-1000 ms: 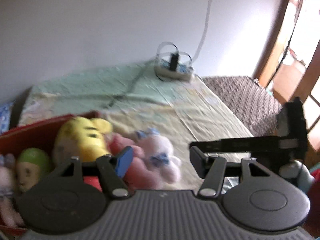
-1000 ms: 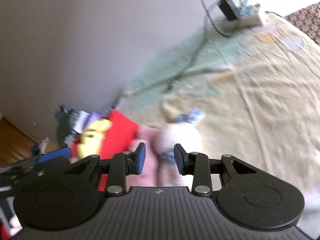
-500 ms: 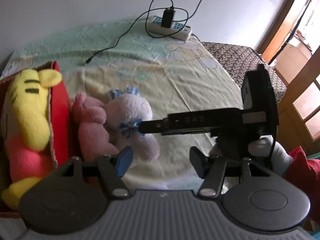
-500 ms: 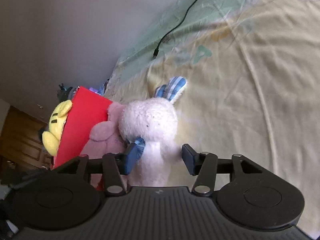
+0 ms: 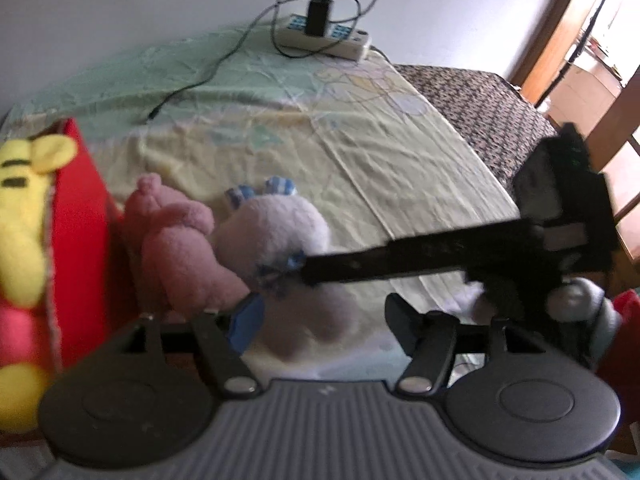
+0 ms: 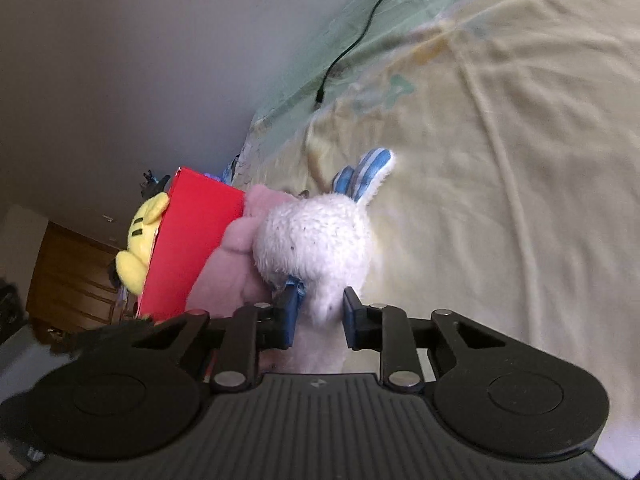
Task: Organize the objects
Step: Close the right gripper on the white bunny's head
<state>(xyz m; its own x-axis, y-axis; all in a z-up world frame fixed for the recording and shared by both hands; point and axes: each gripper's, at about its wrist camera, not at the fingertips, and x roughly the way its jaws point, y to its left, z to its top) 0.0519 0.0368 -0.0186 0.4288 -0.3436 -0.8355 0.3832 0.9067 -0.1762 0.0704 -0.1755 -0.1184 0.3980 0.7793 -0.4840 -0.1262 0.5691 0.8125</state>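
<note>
Right wrist view: the right gripper (image 6: 319,314) is closing on the white plush rabbit (image 6: 316,240), its pads pressing the neck just below the blue bow; the rabbit lies on the yellow sheet (image 6: 520,160) near the bed's left edge, touching the pink plush (image 6: 232,264), which leans on the red box (image 6: 192,240) that holds the yellow tiger plush (image 6: 140,240); the rabbit looks light, soft and squashy, so the narrow neck seems the surest hold, the fur elsewhere likely to slip; half a second ago these jaws stood wide around it; the left gripper (image 5: 320,320), jaws opening and empty, hovers low over both toys, wider than before.
</note>
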